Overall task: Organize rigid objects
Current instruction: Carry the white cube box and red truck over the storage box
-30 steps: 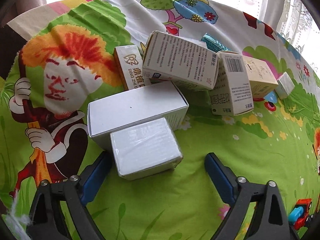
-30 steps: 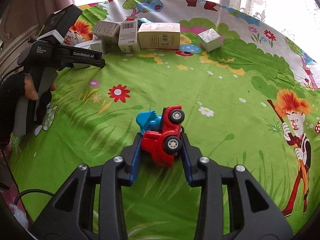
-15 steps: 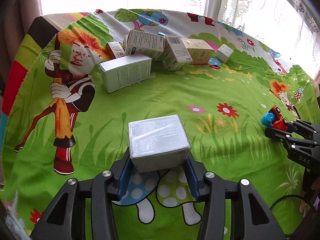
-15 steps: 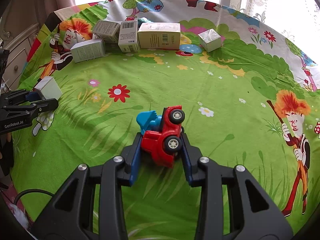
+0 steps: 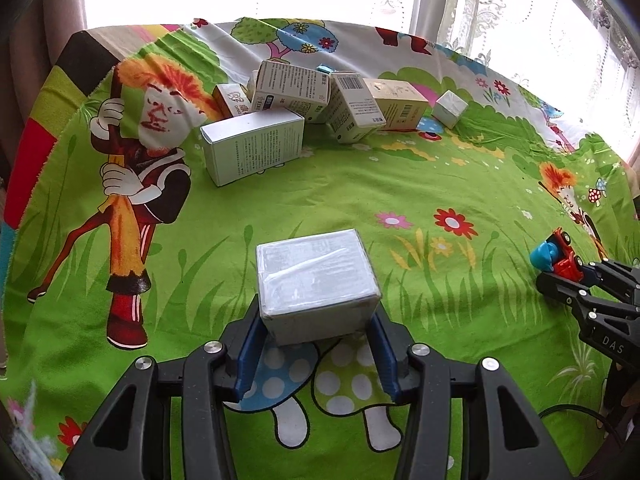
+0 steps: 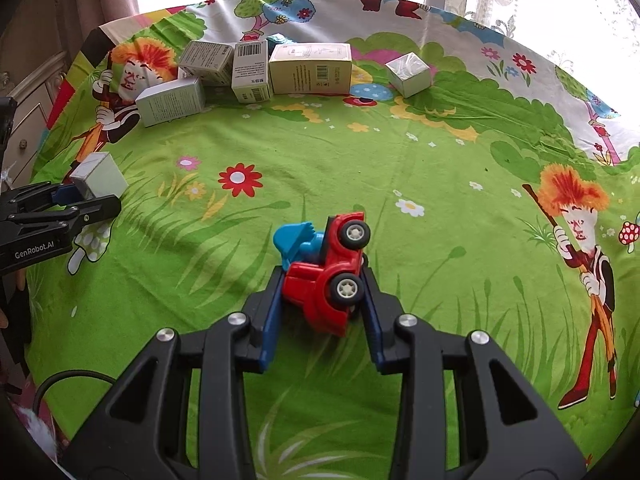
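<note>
Currently left gripper (image 5: pixel 316 344) jaws clamped on plastic-wrapped white box (image 5: pixel 316 280); right gripper (image 6: pixel 322 316) jaws grasping red toy car (image 6: pixel 328 276), tipped on its side.

A home room: lace curtains (image 5: pixel 500 4) at a bright window; cartoon-print cloth (image 5: pixel 280 200); cream drawer cabinet (image 6: pixel 32 116)

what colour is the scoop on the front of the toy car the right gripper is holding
Light blue, on a red toy car with grey-hubbed black wheels. The right wrist view shows it best.
</note>
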Demonstrator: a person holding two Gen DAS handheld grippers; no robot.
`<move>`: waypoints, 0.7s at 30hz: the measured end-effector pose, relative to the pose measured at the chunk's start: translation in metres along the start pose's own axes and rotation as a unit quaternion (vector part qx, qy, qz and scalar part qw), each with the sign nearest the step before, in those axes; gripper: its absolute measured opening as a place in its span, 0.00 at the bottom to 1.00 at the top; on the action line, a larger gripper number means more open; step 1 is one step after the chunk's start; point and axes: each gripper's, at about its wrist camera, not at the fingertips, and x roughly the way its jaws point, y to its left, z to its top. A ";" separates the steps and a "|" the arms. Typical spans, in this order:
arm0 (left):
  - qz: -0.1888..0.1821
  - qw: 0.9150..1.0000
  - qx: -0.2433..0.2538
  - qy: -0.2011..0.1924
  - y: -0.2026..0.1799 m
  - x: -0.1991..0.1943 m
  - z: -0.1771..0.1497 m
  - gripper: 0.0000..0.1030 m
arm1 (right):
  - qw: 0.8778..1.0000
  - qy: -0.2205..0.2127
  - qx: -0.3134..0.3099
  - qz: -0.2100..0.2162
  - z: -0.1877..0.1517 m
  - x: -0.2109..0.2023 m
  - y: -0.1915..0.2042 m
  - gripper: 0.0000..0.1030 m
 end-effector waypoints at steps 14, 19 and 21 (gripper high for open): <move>-0.022 1.000 -0.010 -0.006 0.008 -0.050 -0.037 0.48 | 1.000 -0.018 0.010 0.011 -0.044 -0.059 0.047 0.39; -0.012 1.000 0.008 -0.014 0.007 -0.071 -0.054 0.48 | 1.000 -0.021 -0.005 0.013 -0.058 -0.076 0.062 0.39; -0.011 1.000 0.013 -0.012 0.007 -0.077 -0.061 0.48 | 1.000 -0.021 -0.004 0.015 -0.066 -0.083 0.065 0.39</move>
